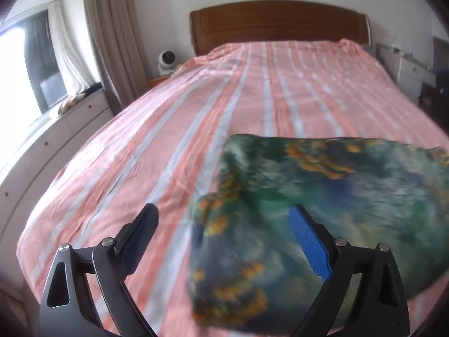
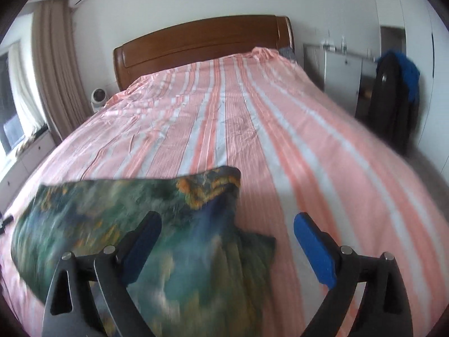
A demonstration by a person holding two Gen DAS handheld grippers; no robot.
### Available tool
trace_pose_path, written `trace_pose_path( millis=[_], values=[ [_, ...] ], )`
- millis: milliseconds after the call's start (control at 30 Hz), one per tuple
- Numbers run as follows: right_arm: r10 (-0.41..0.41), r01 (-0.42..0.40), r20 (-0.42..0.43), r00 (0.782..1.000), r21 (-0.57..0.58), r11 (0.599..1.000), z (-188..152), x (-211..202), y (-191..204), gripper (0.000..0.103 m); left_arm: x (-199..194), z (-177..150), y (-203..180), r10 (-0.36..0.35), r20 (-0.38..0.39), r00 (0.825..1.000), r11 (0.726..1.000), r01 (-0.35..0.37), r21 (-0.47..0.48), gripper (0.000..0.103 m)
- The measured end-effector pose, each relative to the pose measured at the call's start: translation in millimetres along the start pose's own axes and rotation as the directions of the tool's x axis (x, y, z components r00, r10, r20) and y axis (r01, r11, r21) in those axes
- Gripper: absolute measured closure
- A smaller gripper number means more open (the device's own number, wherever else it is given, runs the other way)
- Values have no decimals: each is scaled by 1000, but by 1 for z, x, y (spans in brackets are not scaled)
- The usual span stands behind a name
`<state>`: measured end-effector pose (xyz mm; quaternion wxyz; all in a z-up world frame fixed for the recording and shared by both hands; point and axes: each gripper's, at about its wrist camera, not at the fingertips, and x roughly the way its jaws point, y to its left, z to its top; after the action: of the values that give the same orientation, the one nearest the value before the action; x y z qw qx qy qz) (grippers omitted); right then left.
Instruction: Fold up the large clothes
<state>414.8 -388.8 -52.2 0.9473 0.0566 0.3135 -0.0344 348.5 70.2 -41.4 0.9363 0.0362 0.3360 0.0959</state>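
Note:
A folded garment printed in green, blue and orange lies on the pink striped bed near its front end, blurred in both views. My left gripper is open over the garment's left edge; the cloth fills the gap between its blue pads without being pinched. In the right wrist view the same garment spreads to the left. My right gripper stands open around its right corner, and the right pad hangs over bare sheet.
A brown wooden headboard closes the far end of the bed. A small white fan stands at the far left, beside white drawers under the window. White cabinets and hanging dark clothes stand to the right.

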Motion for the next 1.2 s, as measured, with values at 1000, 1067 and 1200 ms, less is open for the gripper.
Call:
trace_pose_path(
  millis=[1000, 1067, 1200],
  values=[
    [-186, 187, 30, 982, -41, 981, -165, -91, -30, 9, -50, -147, -100, -78, -78, 994, 995, 72, -70, 3],
    [-171, 171, 12, 985, -67, 983, -168, -87, -26, 9, -40, -154, -102, -82, -115, 990, 994, 73, -83, 3],
    [-155, 154, -2, 988, -86, 984, -169, -81, -22, 9, -31, -166, -107, -58, -95, 994, 995, 50, -81, 1]
  ],
)
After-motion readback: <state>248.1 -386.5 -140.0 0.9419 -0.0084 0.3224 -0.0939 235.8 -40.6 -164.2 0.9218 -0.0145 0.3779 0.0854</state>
